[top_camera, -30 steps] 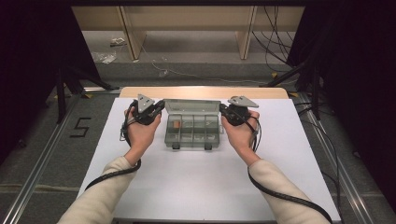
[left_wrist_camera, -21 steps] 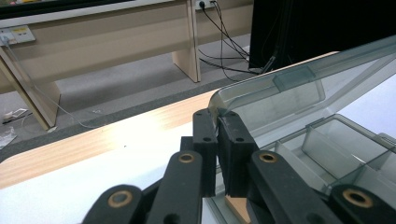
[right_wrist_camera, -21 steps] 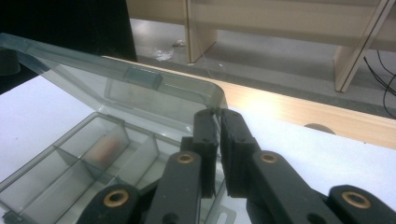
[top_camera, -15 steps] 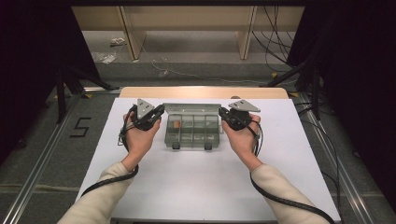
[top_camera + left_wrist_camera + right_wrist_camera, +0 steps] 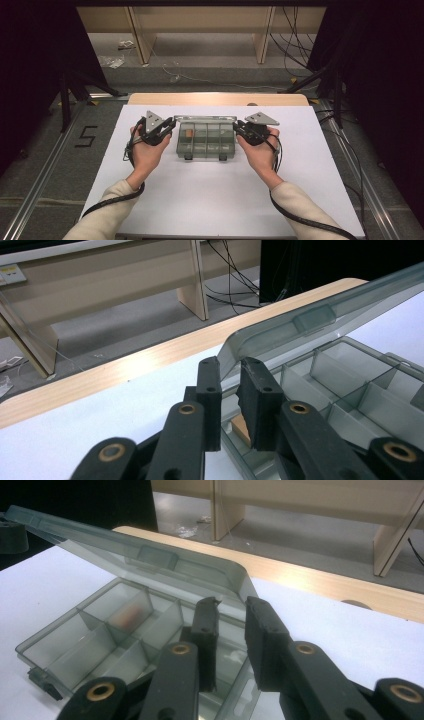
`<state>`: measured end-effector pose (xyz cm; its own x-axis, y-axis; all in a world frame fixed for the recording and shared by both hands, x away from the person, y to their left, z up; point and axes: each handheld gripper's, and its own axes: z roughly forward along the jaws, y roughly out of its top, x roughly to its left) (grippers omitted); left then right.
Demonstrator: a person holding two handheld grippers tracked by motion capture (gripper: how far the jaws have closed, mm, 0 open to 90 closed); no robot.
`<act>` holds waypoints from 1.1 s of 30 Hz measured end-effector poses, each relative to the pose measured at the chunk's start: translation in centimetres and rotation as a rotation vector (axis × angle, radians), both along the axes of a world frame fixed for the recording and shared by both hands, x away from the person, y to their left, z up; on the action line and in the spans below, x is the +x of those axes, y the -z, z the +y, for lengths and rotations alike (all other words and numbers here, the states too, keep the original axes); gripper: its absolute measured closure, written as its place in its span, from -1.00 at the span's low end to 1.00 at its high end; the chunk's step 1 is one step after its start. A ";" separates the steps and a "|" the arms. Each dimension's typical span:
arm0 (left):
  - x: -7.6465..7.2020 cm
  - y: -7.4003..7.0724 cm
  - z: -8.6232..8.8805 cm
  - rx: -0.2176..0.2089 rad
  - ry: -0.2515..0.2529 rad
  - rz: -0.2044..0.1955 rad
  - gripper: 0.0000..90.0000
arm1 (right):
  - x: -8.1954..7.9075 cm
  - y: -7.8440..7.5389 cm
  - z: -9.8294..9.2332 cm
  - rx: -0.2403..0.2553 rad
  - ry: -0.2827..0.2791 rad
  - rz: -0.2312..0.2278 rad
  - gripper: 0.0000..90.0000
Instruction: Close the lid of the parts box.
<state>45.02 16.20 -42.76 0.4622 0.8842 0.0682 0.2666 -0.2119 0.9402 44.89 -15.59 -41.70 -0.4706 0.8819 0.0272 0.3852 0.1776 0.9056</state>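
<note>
The box (image 5: 205,141) sat mid-worktop (image 5: 210,200), lid (image 5: 320,322) raised and tilted back, likely so its compartments could be reached. The left tongs (image 5: 171,124) and right tongs (image 5: 236,126) flanked the lid's two ends. Both had just been opening: jaws slightly apart, pads off the lid's edge, gripping nothing.

smoky grey see-through plastic compartment box (image 5: 205,140), lid the same tint. small orange-brown piece (image 5: 189,133) in one compartment. black two-jaw left gripper (image 5: 167,127) and black right gripper (image 5: 239,128), each topped by a grey three-cornered plate, brass-coloured pivots. white table sheet (image 5: 215,195) with pale wood far edge. cream sleeves (image 5: 107,212).
</note>
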 end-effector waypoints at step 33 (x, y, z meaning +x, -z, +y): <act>-2.0 0.3 0.2 0.024 0.038 0.042 0.63 | -1.8 1.4 -0.9 -0.027 -0.060 0.039 0.44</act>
<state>43.04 16.38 -43.07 0.4980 0.8644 0.0695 0.2970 -0.2453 0.9228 43.10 -16.48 -43.09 -0.5215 0.8530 0.0231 0.4079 0.2254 0.8848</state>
